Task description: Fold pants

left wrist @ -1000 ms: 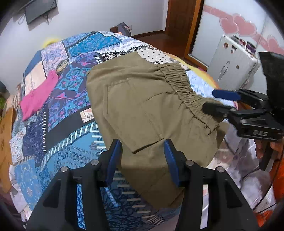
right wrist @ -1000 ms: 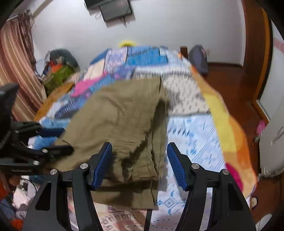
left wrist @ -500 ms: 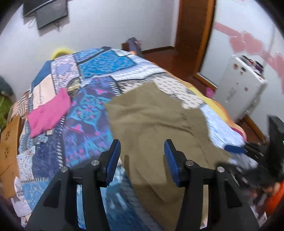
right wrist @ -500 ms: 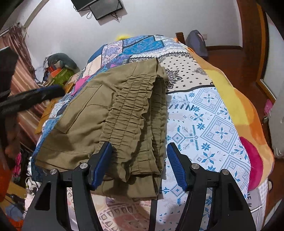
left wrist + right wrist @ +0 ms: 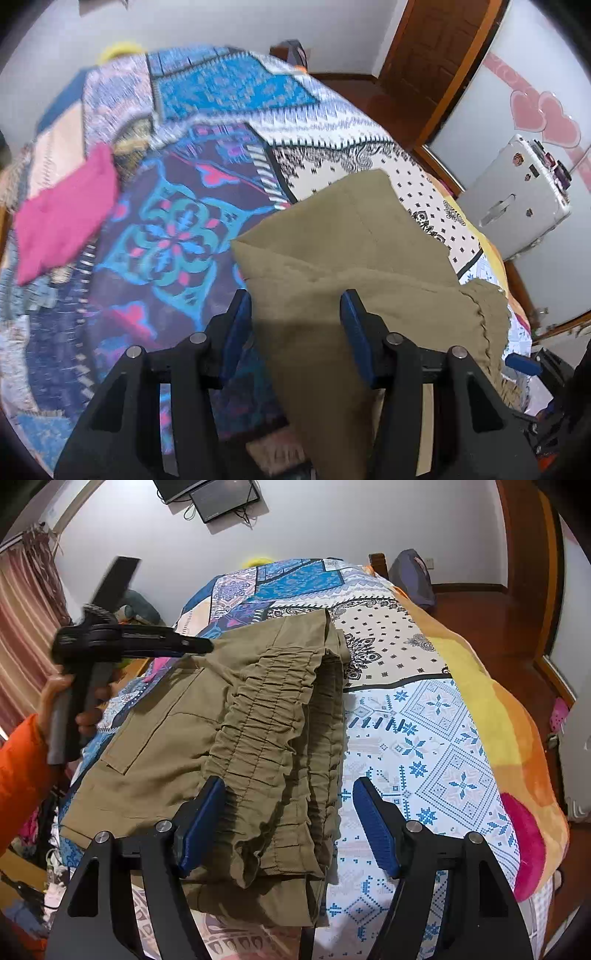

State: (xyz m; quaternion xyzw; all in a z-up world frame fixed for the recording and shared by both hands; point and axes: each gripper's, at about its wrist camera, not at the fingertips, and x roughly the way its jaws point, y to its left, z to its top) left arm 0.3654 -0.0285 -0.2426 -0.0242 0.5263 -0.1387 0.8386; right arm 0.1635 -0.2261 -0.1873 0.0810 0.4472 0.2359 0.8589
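Note:
Olive-khaki pants (image 5: 236,731) lie folded on the patterned bedspread (image 5: 436,738), elastic waistband toward my right gripper, a back pocket on the left part. In the left wrist view the pants (image 5: 351,258) spread under and ahead of my left gripper (image 5: 295,325), which is open and empty above the fabric. My right gripper (image 5: 288,823) is open and empty, hovering over the waistband end near the bed's front edge. The left gripper also shows in the right wrist view (image 5: 147,642), held in a hand above the pants' far left side.
A pink garment (image 5: 62,221) lies on the bed's left part. A white suitcase (image 5: 517,199) stands on the floor to the right of the bed. A wooden door (image 5: 436,55) and a dark bag (image 5: 413,576) are beyond the bed.
The left gripper has risen and swung forward over the pants' far side. The right gripper has pulled back slightly and stays open over the waistband. The pants lie still.

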